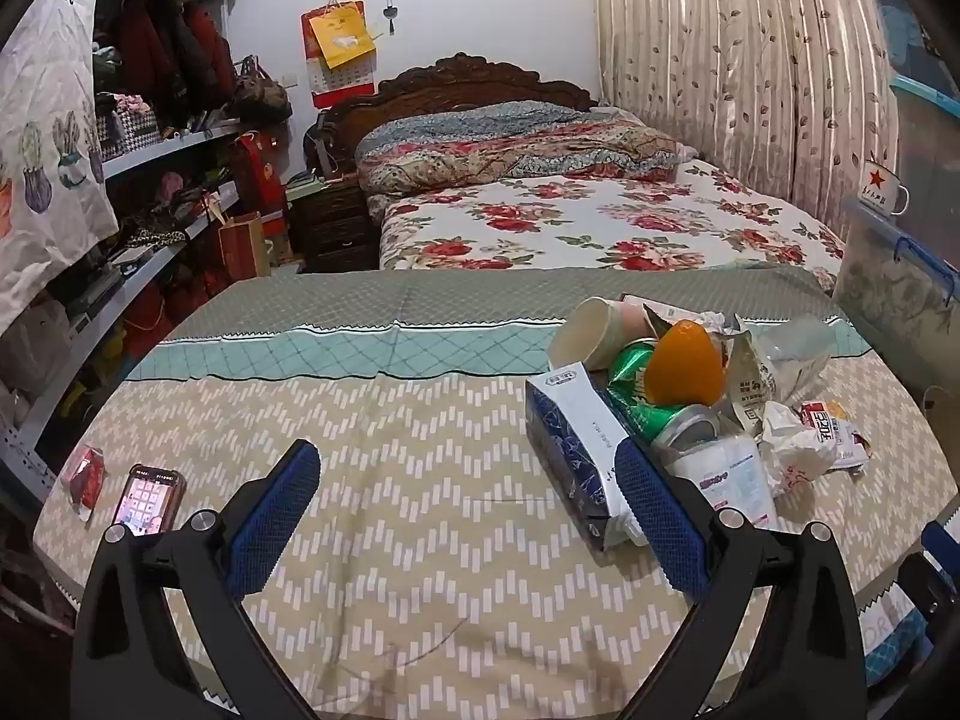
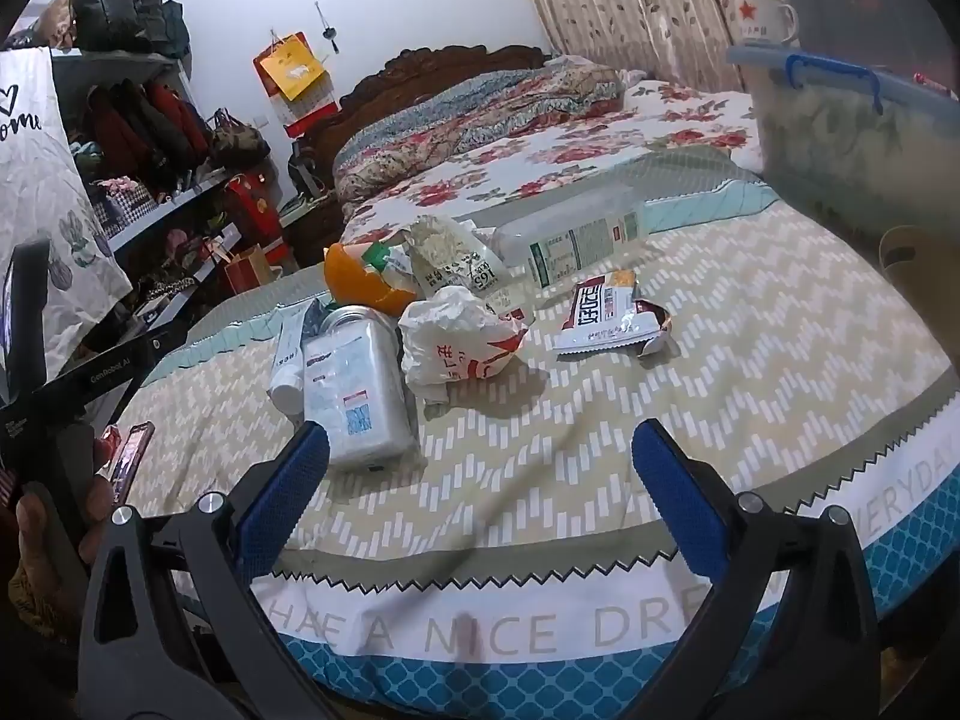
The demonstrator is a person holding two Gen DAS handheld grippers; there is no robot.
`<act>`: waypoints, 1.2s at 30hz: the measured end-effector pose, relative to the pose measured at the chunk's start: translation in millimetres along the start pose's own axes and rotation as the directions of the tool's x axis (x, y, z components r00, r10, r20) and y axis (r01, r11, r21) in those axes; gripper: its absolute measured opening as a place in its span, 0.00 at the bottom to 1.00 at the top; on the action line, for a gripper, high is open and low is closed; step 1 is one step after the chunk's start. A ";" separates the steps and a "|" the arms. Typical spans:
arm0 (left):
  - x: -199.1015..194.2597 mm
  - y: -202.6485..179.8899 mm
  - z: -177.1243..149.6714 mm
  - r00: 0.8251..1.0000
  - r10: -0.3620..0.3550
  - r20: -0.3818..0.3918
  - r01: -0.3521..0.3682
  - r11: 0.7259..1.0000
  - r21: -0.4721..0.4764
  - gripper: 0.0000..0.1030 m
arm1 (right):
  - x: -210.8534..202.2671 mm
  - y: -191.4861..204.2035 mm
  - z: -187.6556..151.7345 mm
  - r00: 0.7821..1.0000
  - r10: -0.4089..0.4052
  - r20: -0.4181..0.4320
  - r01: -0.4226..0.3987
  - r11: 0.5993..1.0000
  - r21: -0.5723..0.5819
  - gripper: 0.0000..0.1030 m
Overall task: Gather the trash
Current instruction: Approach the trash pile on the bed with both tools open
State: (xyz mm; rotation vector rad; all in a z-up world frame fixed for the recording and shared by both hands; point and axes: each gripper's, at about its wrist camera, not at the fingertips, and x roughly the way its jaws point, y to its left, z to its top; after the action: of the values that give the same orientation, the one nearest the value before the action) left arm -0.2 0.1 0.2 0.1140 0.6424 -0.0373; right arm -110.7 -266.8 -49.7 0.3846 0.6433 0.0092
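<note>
A heap of trash lies on the zigzag-patterned cloth [image 1: 420, 480]: a blue-and-white tissue box [image 1: 570, 438], a green can [image 1: 642, 402], orange peel [image 1: 684, 369], a paper cup [image 1: 591, 333], a clear plastic jar [image 2: 354, 384], a crumpled white bag [image 2: 456, 342], a snack wrapper [image 2: 612, 315] and a clear bottle [image 2: 570, 240]. My left gripper [image 1: 468, 510] is open over bare cloth, its right pad beside the tissue box. My right gripper [image 2: 480, 492] is open with nothing between its fingers, just short of the jar and bag.
A phone [image 1: 149, 498] and a small red packet [image 1: 87, 474] lie at the cloth's left edge. A clear storage bin [image 2: 852, 126] with a mug [image 2: 759, 15] on it stands at the right. Behind are a floral bed [image 1: 570, 222] and cluttered shelves [image 1: 150, 180].
</note>
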 end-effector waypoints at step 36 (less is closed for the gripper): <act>-44.5 -23.9 -57.4 0.959 -0.274 0.073 0.282 0.951 -0.125 0.91 | -31.9 -14.8 -16.0 0.998 0.003 0.067 -0.009 0.997 0.080 0.97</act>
State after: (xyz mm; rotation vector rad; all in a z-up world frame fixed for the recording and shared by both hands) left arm -71.7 -16.9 -21.0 -0.1084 0.6007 -0.2685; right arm -147.3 -279.1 -48.0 0.4630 0.5772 -0.0241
